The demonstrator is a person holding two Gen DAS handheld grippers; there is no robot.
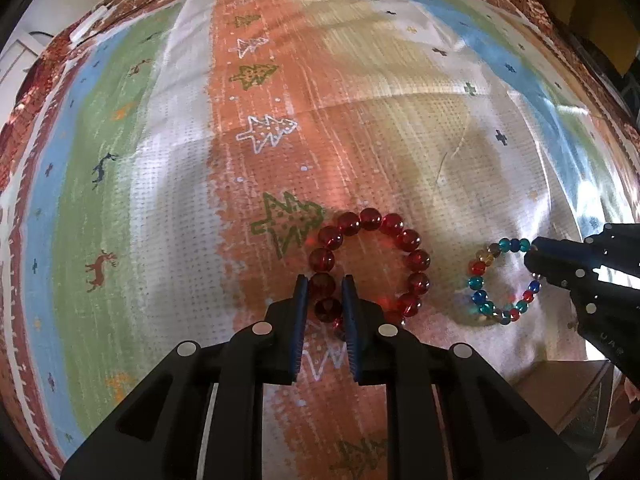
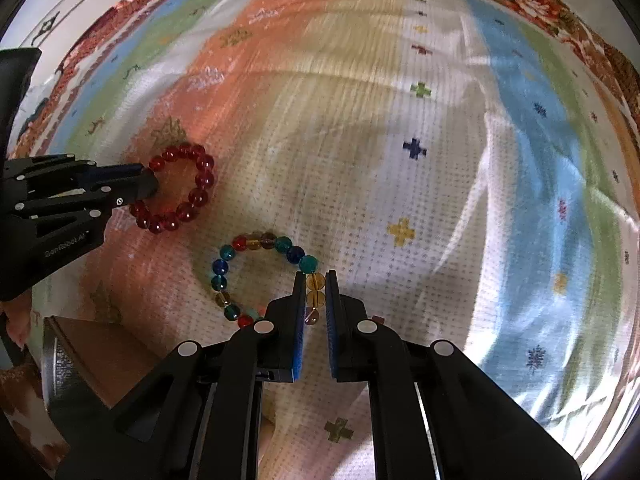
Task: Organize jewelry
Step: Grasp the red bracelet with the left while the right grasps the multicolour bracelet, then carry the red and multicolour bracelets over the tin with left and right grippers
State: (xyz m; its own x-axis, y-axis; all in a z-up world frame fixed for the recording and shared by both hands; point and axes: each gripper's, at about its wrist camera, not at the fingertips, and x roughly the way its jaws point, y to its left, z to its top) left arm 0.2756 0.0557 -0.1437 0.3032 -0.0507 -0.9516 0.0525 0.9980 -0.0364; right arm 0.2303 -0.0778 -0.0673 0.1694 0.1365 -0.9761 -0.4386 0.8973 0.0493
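The left hand-held gripper (image 1: 325, 286) is pinching the near beads of the red bracelet (image 1: 370, 266), the ring lying ahead of it on the tabletop (image 1: 400, 128). The right hand-held gripper (image 2: 315, 280) nips an amber bead of the multicoloured bracelet (image 2: 264, 276). I'd lift both slowly, keeping the rings apart.

The left claw (image 1: 325, 285) is pinched on a red glass-bead bracelet (image 1: 370, 266); the right claw (image 2: 315, 280) is pinched on a multicoloured glass-bead bracelet (image 2: 264, 276).
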